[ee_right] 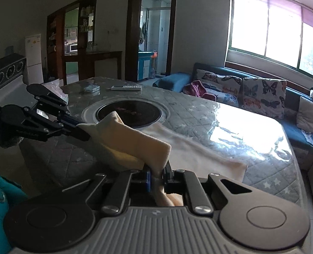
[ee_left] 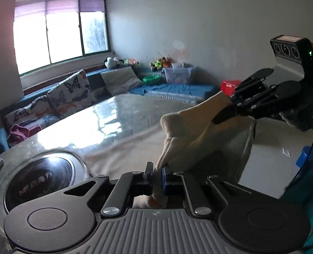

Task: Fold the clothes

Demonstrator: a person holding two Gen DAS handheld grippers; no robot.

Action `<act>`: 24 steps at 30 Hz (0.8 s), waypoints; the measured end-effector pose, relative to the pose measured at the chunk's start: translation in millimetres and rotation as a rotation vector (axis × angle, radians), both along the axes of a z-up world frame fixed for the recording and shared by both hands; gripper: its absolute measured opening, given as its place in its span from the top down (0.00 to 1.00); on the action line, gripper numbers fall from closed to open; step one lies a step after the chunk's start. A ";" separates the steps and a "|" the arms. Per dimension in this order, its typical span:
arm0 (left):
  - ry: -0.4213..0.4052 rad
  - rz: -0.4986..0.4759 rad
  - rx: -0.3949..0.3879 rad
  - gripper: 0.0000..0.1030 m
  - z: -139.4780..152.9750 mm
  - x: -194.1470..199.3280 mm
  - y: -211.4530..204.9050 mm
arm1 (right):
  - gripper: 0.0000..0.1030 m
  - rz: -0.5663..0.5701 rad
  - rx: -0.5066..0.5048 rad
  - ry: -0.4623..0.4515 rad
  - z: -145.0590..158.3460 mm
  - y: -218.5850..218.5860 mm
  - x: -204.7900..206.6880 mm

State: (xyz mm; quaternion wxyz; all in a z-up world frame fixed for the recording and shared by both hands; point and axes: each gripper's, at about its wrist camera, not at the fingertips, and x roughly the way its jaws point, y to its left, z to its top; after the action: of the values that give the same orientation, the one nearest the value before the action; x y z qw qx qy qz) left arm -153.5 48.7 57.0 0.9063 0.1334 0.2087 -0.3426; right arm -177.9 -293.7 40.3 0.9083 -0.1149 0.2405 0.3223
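Cream cloth [ee_right: 135, 139], a soft garment, hangs lifted over the near edge of the table [ee_right: 198, 114], and its far part lies flat on the top. The left gripper [ee_left: 156, 172] and the right gripper [ee_right: 157, 174] are each pinched tight on one end of it, so a fold looks under way; next, both ends should go down together, lined up. Far off by the wall, a clear bin [ee_left: 178, 73] holds things I cannot make out.

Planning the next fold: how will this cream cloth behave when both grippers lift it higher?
Likely floppy: the cream cloth sags between the left gripper and right gripper. Probably light, as small pinches hold it. Its trailing part may drag across the glossy table.
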 end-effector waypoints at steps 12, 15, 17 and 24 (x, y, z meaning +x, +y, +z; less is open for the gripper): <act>0.062 0.161 -0.002 0.92 -16.1 107.8 -19.6 | 0.91 -0.025 -0.092 0.001 5.2 10.1 119.7; 0.097 0.210 0.006 0.92 -25.8 139.6 -24.3 | 0.91 -0.030 -0.116 0.045 -10.1 17.8 155.2; 0.120 0.243 0.011 0.92 -32.3 160.8 -27.5 | 0.90 -0.038 -0.132 0.074 -25.2 23.4 178.9; 0.168 0.318 0.023 0.91 -47.1 196.5 -31.2 | 0.78 -0.174 -0.089 0.156 -77.7 21.5 217.3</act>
State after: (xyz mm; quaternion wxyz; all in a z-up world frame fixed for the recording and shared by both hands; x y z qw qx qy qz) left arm 43.0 17.5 9.9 0.9269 0.0798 0.3058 -0.2024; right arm 39.4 -272.2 -37.4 0.9054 -0.1084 0.3336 0.2391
